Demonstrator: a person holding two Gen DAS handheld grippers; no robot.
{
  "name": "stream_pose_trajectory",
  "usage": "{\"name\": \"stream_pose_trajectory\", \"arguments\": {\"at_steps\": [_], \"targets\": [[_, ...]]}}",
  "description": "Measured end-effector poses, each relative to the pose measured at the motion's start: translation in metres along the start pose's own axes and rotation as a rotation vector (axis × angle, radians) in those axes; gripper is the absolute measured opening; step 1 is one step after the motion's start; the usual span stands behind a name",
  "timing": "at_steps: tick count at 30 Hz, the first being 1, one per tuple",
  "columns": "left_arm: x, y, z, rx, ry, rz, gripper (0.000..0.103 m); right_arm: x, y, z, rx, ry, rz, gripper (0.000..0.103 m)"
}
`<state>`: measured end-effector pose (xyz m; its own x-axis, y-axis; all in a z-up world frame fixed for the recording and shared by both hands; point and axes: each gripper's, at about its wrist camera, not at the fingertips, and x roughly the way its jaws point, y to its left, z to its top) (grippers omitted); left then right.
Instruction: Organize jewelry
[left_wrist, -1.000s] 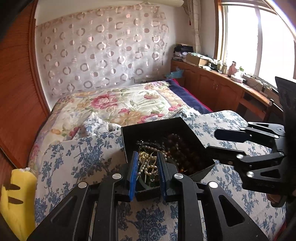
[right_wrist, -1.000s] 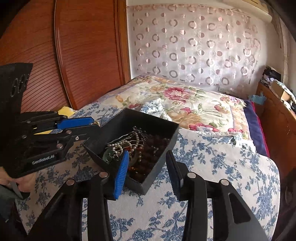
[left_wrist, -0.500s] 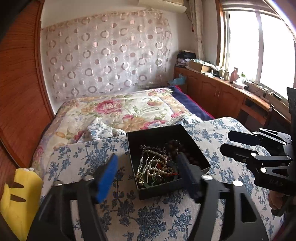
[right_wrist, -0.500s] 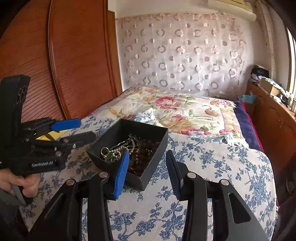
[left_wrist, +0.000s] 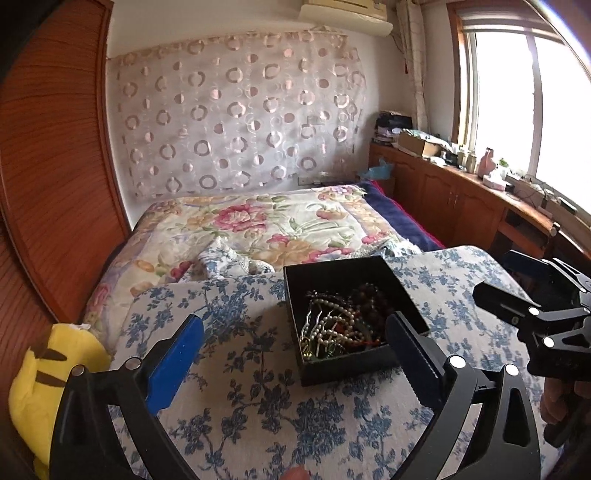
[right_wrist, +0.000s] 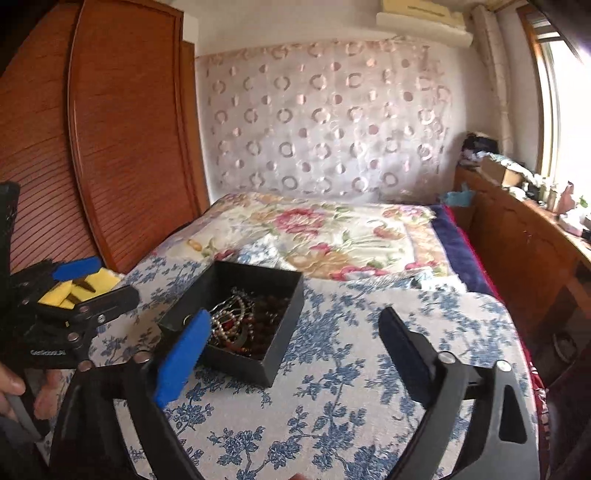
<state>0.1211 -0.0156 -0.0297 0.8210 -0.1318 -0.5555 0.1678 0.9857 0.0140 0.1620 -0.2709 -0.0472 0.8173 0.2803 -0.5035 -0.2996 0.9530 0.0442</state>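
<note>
A black open box sits on a blue-flowered cloth surface. It holds a tangle of jewelry: pearl strands, dark red beads and metal chains. My left gripper is wide open and empty, pulled back above the cloth in front of the box. In the right wrist view the box and its jewelry lie ahead to the left. My right gripper is wide open and empty, right of the box.
A yellow plush toy lies at the cloth's left edge. A bed with a floral quilt is behind. A wooden wardrobe stands at left and a cluttered wooden cabinet under the window at right.
My left gripper opened from around the jewelry in the box, let it go and pulled back and up. My right gripper opened wider and drew back. The box stayed put.
</note>
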Motion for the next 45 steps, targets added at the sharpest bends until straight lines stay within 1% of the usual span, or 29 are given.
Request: {"name": "stream_pose_trajectory", "arguments": {"at_steps": [1, 6, 12, 17, 25, 45], "targets": [[-0.007, 0.0, -0.001, -0.003, -0.009, 0.002, 0.095, -0.004, 0.0, 0.0, 0.004, -0.009, -0.007, 0.1], [-0.033, -0.002, -0.006, 0.002, -0.035, 0.031, 0.095, -0.031, 0.002, -0.001, 0.012, -0.057, -0.018, 0.1], [-0.054, -0.003, -0.014, -0.019, -0.039, 0.025, 0.095, -0.058, 0.002, -0.011, 0.028, -0.09, -0.032, 0.1], [-0.066, -0.001, -0.02, -0.023, -0.051, 0.036, 0.095, -0.071, 0.001, -0.018, 0.045, -0.1, -0.031, 0.1], [-0.069, -0.001, -0.023, -0.026, -0.057, 0.033, 0.095, -0.076, -0.001, -0.027, 0.048, -0.096, -0.029, 0.1], [-0.071, -0.006, -0.027, -0.033, -0.054, 0.024, 0.095, -0.074, 0.005, -0.029, 0.045, -0.101, -0.024, 0.1]]}}
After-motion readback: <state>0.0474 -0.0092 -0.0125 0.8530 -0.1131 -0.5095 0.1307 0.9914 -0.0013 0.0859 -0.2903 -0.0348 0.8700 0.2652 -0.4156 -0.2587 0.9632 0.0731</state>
